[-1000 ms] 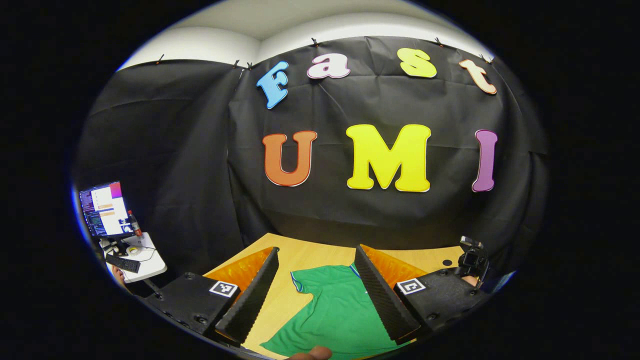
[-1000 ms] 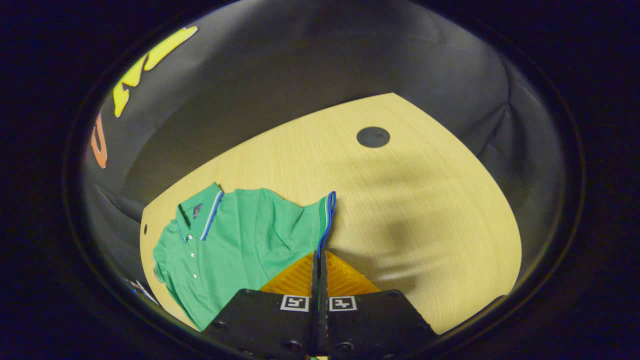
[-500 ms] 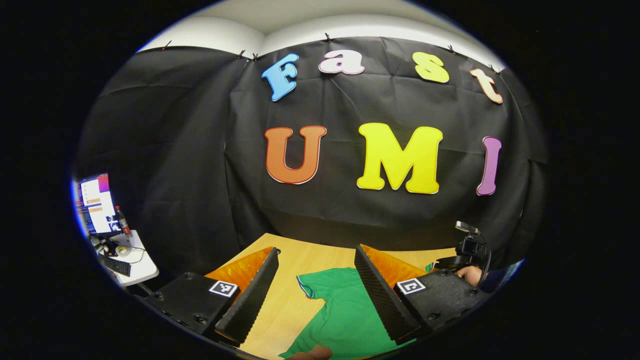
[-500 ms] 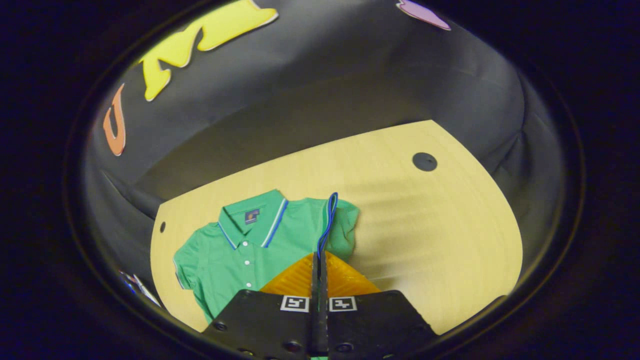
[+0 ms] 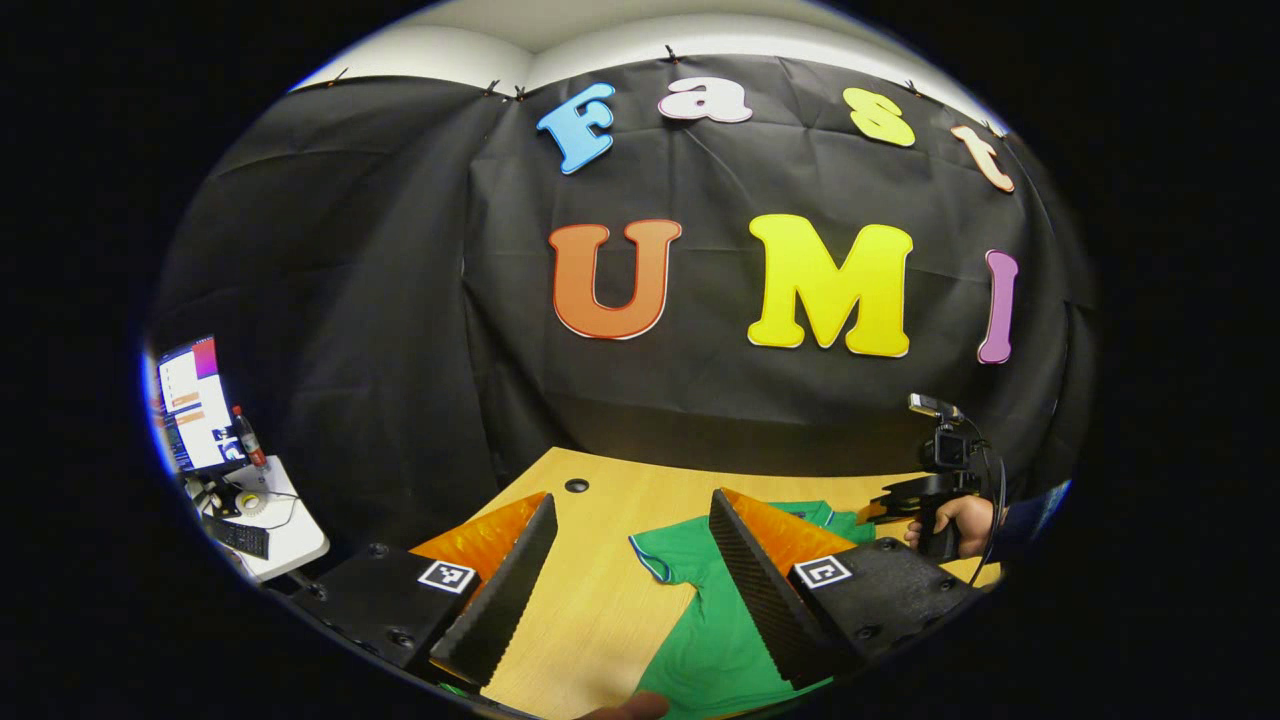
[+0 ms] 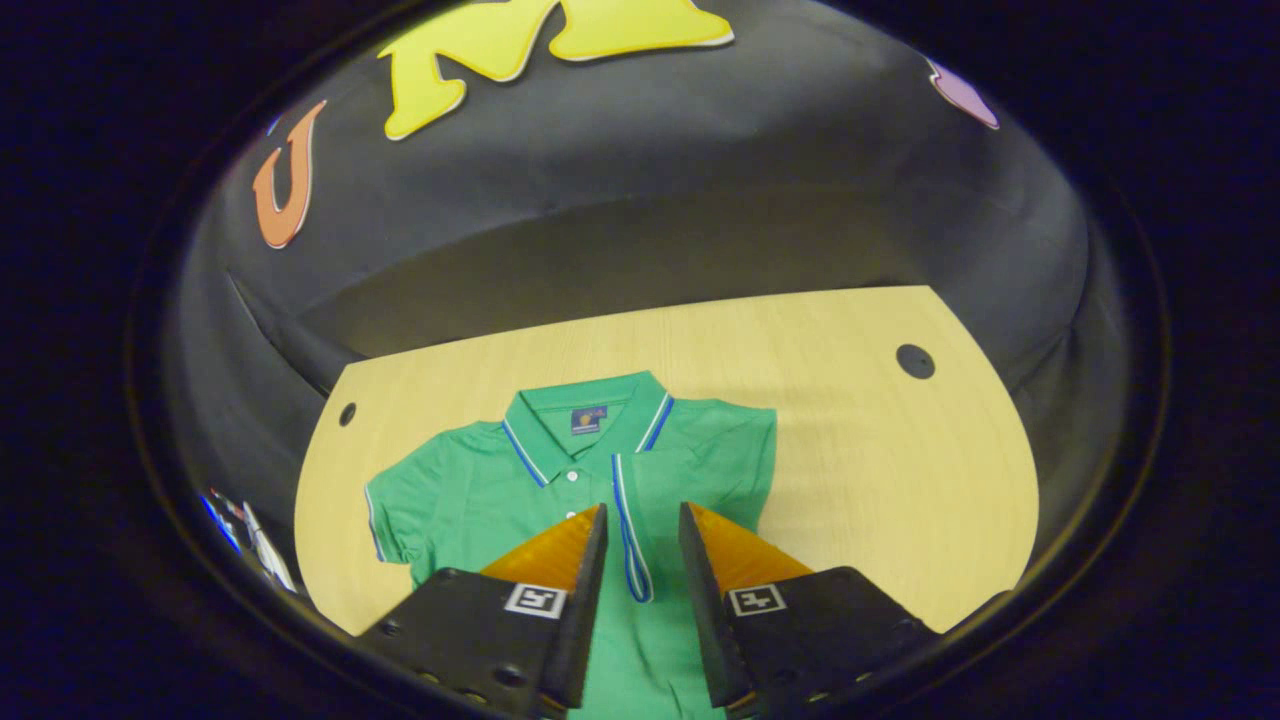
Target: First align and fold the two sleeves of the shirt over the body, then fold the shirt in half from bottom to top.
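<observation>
A green polo shirt (image 6: 470,490) with blue-and-white trim lies face up on the wooden table (image 6: 860,450), collar toward the wall. One sleeve is folded over the chest, its striped cuff (image 6: 628,530) lying between my right gripper's (image 6: 642,510) parted fingers, untouched. The other sleeve (image 6: 385,510) is still spread out to the side. My left gripper (image 5: 633,498) is open and held above the table, with that spread sleeve (image 5: 665,550) showing between its fingers, farther off. In the left gripper view a hand holds the right gripper (image 5: 940,495) over the shirt.
Two round cable holes (image 6: 915,361) (image 6: 347,413) sit near the table's back corners. A monitor (image 5: 190,405) and a small white side table (image 5: 275,520) with a keyboard stand off the table's left side. Black cloth walls close the back.
My right gripper has opened and let go of the sleeve cuff, which now lies folded over the shirt's chest. The left gripper has shifted a little and stays open.
</observation>
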`<state>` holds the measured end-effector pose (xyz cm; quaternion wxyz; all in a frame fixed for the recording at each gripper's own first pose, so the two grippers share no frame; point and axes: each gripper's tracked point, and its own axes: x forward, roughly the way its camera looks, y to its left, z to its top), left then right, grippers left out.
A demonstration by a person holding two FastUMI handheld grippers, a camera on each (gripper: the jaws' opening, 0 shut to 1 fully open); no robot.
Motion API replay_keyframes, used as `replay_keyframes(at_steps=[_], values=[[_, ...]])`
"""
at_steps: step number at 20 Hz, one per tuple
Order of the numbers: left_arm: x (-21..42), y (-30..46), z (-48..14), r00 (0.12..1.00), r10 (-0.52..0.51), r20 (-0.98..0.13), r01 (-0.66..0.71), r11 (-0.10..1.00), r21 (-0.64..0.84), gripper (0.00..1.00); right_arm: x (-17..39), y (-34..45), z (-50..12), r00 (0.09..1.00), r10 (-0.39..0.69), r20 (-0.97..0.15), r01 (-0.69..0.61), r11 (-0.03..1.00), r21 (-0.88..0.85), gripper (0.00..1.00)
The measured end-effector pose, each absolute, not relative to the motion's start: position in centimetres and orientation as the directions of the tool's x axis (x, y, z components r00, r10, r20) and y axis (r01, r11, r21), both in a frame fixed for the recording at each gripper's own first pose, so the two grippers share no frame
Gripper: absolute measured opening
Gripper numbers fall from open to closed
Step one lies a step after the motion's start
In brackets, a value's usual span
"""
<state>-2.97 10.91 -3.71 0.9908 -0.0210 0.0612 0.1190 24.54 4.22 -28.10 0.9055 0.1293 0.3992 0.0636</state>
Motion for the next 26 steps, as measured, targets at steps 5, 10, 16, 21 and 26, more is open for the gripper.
replay_keyframes(at_steps=[5, 10, 16, 21, 26], values=[[2.1, 11.1, -6.8, 0.966, 0.173, -0.192, -0.188, 0.980, -0.060, 0.99, 22.8, 1.4, -18.4, 0.827, 0.163, -0.538, -0.092, 0.983, 0.156, 0.96], [8.4, 12.1, -12.3, 0.949, 0.111, -0.296, -0.155, 0.979, -0.130, 0.99, 17.6, -0.8, -7.6, 0.944, 0.166, -0.285, -0.131, 0.982, 0.136, 0.96], [15.1, 14.4, -24.4, 0.847, 0.068, -0.527, -0.206, 0.956, -0.208, 0.97, 10.2, -6.6, -3.9, 0.985, 0.038, -0.171, -0.022, 0.995, 0.097, 0.97], [17.7, 15.1, -32.5, 0.735, 0.060, -0.675, -0.262, 0.944, -0.202, 0.97, 2.0, -9.9, -2.4, 0.986, -0.082, -0.148, 0.100, 0.988, 0.115, 0.96], [19.4, 15.2, -35.6, 0.677, 0.060, -0.733, -0.317, 0.923, -0.218, 0.82, -4.6, -8.7, -2.2, 0.980, -0.115, -0.161, 0.131, 0.988, 0.088, 0.96]])
